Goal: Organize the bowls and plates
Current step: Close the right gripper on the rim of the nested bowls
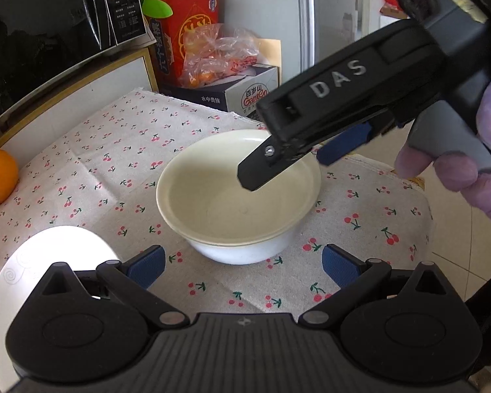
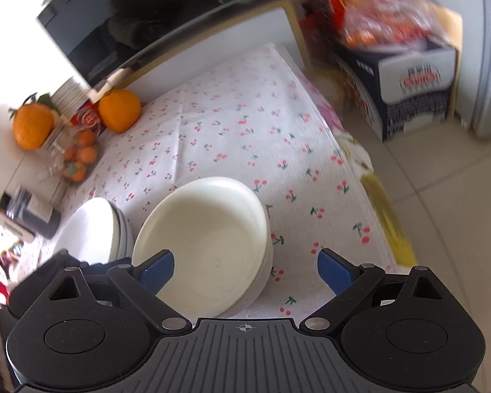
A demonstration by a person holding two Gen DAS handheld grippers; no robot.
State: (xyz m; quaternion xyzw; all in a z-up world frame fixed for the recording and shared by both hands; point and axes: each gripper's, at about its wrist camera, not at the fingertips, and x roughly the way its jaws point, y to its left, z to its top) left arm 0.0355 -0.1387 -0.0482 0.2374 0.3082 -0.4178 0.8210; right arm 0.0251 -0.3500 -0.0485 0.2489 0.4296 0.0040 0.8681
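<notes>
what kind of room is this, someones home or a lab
Most likely a home kitchen or dining corner: a microwave beside a table under a cherry-print tablecloth, stacked bowls on it, oranges nearby, and grocery boxes on the tiled floor.

Bright daylight; glare blows out white round plate (image 1: 49, 262). Right wrist view motion-blurred at upper right. Fisheye bending and dark vignetting at edges.

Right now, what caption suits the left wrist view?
Both grippers open around nested bowls on a cherry-print cloth.
</notes>
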